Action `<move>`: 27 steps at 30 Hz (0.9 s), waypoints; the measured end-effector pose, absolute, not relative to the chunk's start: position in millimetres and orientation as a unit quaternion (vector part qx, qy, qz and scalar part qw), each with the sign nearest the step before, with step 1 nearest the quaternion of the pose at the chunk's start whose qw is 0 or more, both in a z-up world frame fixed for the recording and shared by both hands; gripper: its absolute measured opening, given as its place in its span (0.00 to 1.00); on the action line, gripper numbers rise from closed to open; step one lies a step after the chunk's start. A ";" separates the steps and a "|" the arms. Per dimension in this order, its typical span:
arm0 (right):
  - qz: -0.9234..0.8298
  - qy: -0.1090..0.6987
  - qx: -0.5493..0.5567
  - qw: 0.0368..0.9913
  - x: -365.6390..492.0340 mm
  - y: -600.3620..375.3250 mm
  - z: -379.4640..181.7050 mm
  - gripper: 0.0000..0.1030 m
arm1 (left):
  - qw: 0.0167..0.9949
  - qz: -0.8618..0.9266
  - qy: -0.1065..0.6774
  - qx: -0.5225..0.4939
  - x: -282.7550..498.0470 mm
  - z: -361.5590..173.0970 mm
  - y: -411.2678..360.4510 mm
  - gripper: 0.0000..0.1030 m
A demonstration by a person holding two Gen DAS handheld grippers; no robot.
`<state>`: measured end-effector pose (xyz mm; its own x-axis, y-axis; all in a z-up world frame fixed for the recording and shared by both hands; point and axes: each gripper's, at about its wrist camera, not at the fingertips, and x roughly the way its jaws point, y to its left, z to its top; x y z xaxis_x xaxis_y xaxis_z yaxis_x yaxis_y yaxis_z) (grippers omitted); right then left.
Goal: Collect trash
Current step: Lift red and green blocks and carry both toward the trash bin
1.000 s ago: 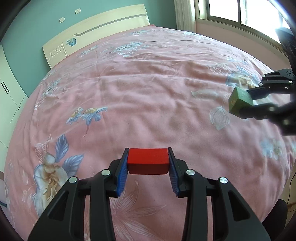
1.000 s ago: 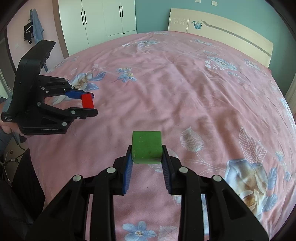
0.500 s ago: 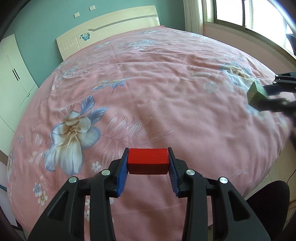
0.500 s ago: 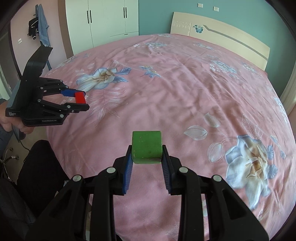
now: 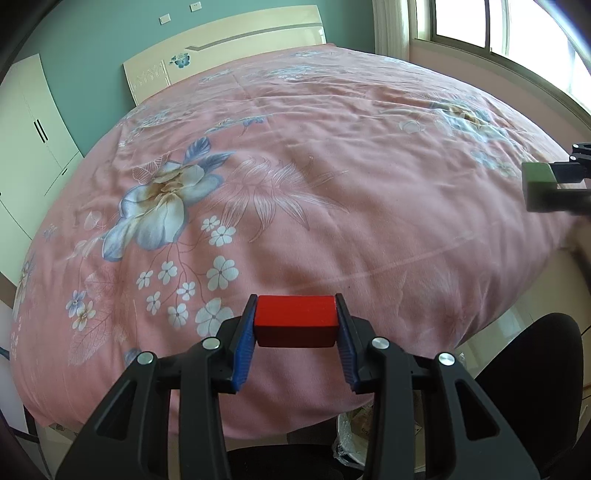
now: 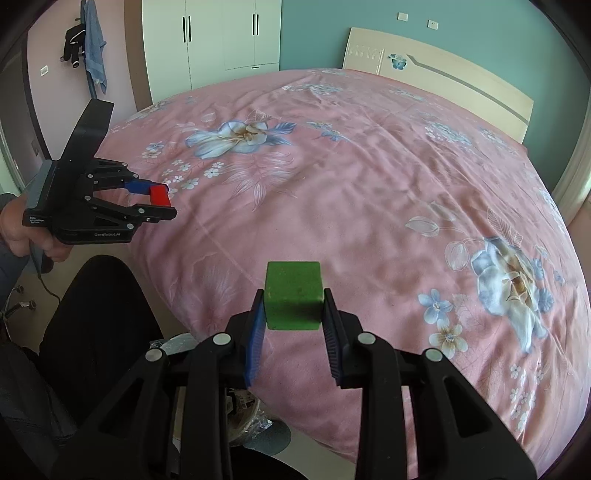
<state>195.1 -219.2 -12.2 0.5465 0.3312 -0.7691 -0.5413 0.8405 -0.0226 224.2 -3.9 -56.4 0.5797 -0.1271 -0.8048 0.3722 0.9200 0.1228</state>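
Note:
My left gripper [image 5: 295, 322] is shut on a red block [image 5: 295, 317] and holds it in the air above the foot edge of the bed. It also shows at the left of the right wrist view [image 6: 157, 205], with the red block [image 6: 159, 195] between its jaws. My right gripper [image 6: 292, 306] is shut on a green block [image 6: 292, 293] above the same bed edge. The green block also shows at the right edge of the left wrist view [image 5: 538, 181]. A lined trash bin [image 6: 243, 410] sits on the floor below the bed edge, mostly hidden by my right gripper.
A pink floral bedspread [image 5: 295, 166] covers the bed, with a cream headboard [image 5: 221, 55] at the far end. White wardrobes [image 6: 214, 37] stand by the wall. A window [image 5: 498, 33] is at the right. The person's dark-clothed legs [image 6: 96, 314] are beside the bin.
Both grippers have drawn back from over the bed toward its foot edge, each still holding its block. The floor and the bin have come into view below.

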 end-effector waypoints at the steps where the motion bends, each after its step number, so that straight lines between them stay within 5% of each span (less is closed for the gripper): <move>1: 0.250 0.402 -0.132 0.871 188.1 -217.2 -12.4 0.30 | 0.878 -0.142 0.436 0.140 219.2 -57.8 -1.6 0.40; 8: 0.262 0.399 -0.134 0.868 147.1 -198.3 -22.6 0.30 | 0.877 -0.154 0.434 0.134 181.9 -67.4 7.9 0.40; 10: 0.274 0.403 -0.139 0.862 137.4 -189.1 -29.6 0.20 | 0.876 -0.158 0.438 0.129 171.9 -73.7 8.4 0.40; 27: 0.301 0.438 -0.131 0.837 106.3 -164.8 -82.9 0.20 | 0.817 -0.216 0.513 0.150 119.0 -163.5 -32.7 0.40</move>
<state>106.3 -164.8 -82.9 0.4342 0.3890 -0.8125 -0.6195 0.7838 0.0442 119.0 -32.7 -163.5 0.3798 -0.1989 -0.9034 0.5061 0.8622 0.0229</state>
